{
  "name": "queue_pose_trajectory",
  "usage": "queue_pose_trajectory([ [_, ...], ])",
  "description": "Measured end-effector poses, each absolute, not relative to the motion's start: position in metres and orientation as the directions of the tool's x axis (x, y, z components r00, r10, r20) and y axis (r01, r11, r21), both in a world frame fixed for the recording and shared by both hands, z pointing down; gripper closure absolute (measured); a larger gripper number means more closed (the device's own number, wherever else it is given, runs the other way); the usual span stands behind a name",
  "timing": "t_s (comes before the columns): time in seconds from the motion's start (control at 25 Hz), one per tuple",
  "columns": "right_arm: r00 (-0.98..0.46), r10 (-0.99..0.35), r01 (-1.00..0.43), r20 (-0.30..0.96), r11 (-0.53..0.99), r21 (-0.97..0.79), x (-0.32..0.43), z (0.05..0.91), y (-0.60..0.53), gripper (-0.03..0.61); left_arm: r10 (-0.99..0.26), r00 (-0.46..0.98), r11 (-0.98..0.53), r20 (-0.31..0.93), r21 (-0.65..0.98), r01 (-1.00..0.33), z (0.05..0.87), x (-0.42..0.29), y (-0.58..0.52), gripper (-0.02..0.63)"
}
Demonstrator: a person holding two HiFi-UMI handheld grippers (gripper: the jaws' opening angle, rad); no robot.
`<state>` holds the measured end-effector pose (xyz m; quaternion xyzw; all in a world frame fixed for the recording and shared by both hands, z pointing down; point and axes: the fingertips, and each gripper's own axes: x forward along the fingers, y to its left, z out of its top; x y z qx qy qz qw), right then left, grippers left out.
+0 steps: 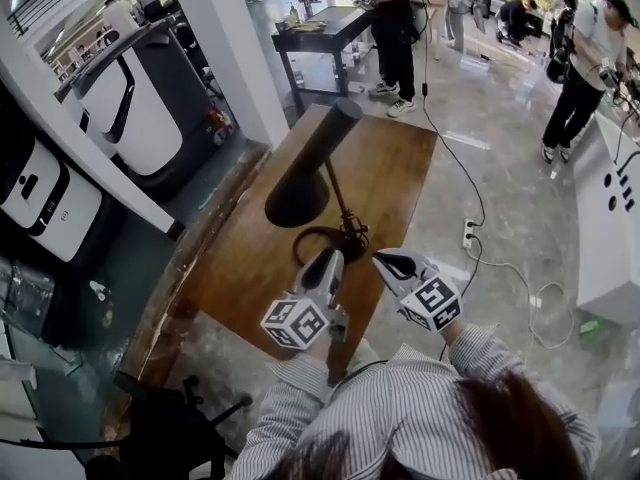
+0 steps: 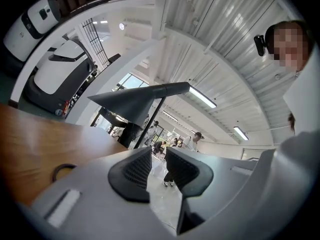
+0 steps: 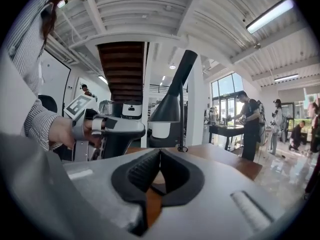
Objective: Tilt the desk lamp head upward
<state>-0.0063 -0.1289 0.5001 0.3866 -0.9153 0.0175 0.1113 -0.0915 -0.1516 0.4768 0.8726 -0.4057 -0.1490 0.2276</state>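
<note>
A black desk lamp stands on the brown wooden table (image 1: 250,268). Its cone-shaped head (image 1: 303,180) hangs tilted from a thin stem (image 1: 343,206), with a looped black cord (image 1: 312,240) by the base. The left gripper (image 1: 328,265) is near the table's front edge, just short of the base, and it is open with nothing between its pads. In the left gripper view the lamp head (image 2: 134,101) is ahead of and above the left gripper (image 2: 159,159). The right gripper (image 1: 395,265) is beside it, shut and empty. In the right gripper view the lamp (image 3: 170,104) stands beyond the right gripper (image 3: 160,156).
White and black machines (image 1: 130,108) line the left side. A black chair (image 1: 170,423) is at the lower left. A power strip (image 1: 468,233) and cables lie on the floor to the right, beside a white counter (image 1: 605,228). People stand at a dark table (image 1: 330,28) farther back.
</note>
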Motion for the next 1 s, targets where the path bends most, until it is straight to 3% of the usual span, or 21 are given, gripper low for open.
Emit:
queue_pose_trajectory([
  [0.6,-0.602,-0.744,-0.729,0.289,0.66,0.181,-0.035,0.506,-0.244,0.529,-0.819,0.518,-0.539,-0.247,0.64,-0.547,0.469,-0.118,-0.211,0.483],
  [1.0,-0.688,-0.669,-0.647,0.28,0.741,0.181,-0.046,0.504,-0.258,0.525,-0.825,0.513,-0.533,-0.236,0.626,-0.569,0.455,-0.116,-0.233,0.481],
])
